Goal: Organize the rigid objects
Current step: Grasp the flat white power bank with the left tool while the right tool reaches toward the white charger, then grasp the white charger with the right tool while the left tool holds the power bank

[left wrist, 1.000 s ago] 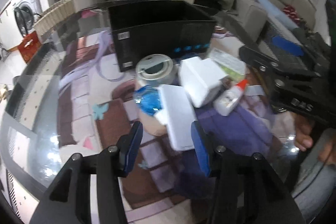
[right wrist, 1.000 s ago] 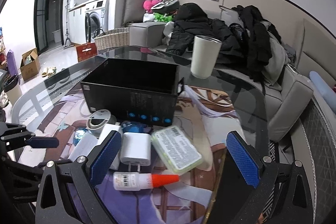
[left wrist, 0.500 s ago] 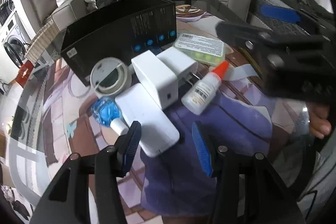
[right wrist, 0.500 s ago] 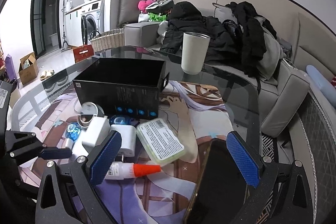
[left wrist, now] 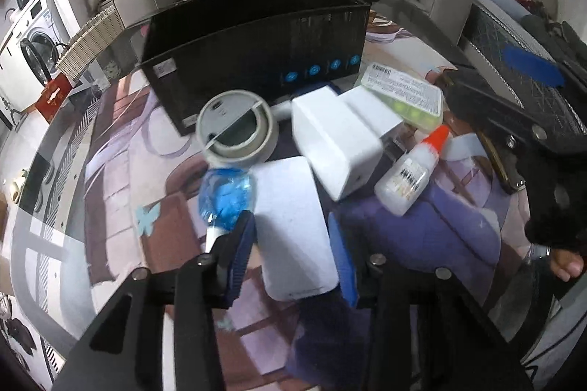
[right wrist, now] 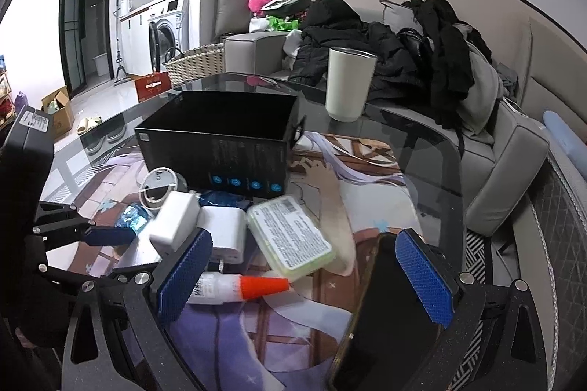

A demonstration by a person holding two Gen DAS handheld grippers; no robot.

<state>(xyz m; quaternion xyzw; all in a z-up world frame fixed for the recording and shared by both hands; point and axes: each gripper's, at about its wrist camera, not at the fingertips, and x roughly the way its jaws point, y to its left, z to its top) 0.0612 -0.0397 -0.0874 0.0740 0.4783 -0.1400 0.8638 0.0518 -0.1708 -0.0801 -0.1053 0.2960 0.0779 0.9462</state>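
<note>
Here the left claw (left wrist: 291, 244) stands narrow, its jaws just closing in around a flat white box (left wrist: 293, 229); the blue pads (left wrist: 240, 251) sit close against the box's long sides, though whether they press on it I cannot tell. The right claw (right wrist: 304, 275) is spread wide and holds nothing; a dark phone (right wrist: 389, 314) lies on the table between its pads. The glass table (right wrist: 422, 149) shows a printed mat beneath, and a sofa heaped with dark clothes (right wrist: 385, 57) stands behind. Just ahead of the left claw lie a blue wrapped piece (left wrist: 225, 200), a round grey lid (left wrist: 236, 130), a white charger (left wrist: 335, 149) and a glue bottle (left wrist: 411, 171). Farther ahead stands the open black box (left wrist: 256, 50).
</note>
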